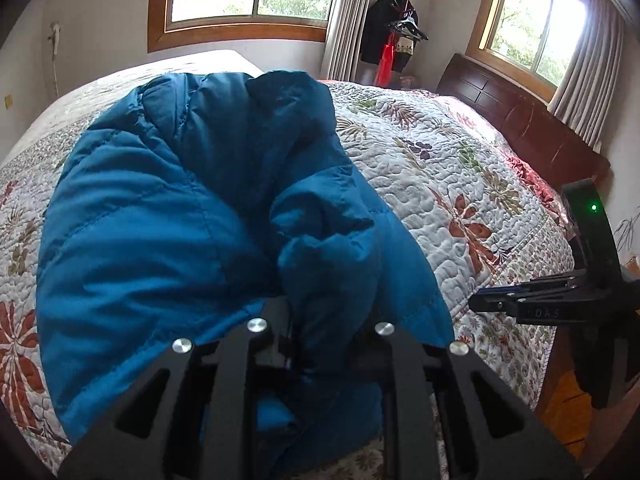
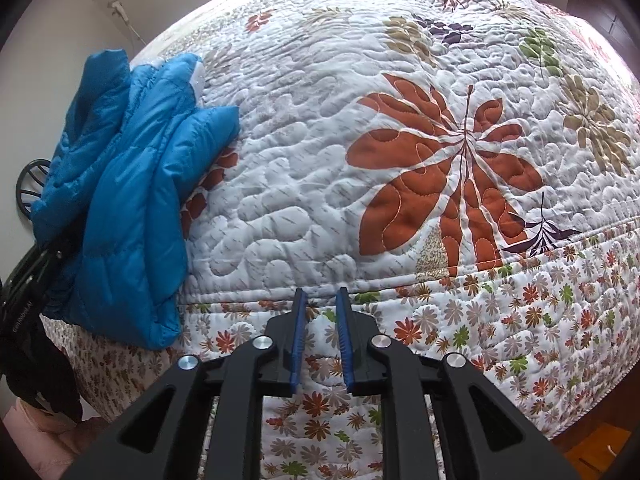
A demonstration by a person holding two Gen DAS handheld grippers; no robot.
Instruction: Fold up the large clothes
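The blue puffer jacket (image 1: 168,208) is lying bunched on the floral quilted bedspread (image 1: 432,168), its near edge drooping over the bed's side. The left gripper (image 1: 320,344) is clamping a wad of the jacket, though fabric is probably hiding most of its fingers. The right gripper (image 2: 322,340) is hovering beside the bedspread's border, jaws parted and holding nothing.

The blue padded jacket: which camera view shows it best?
The left wrist view shows it best. There the blue padded jacket fills the middle of the frame, bunched on the floral quilt, with the left gripper shut on it. The right wrist view shows only a part of it at the left edge.
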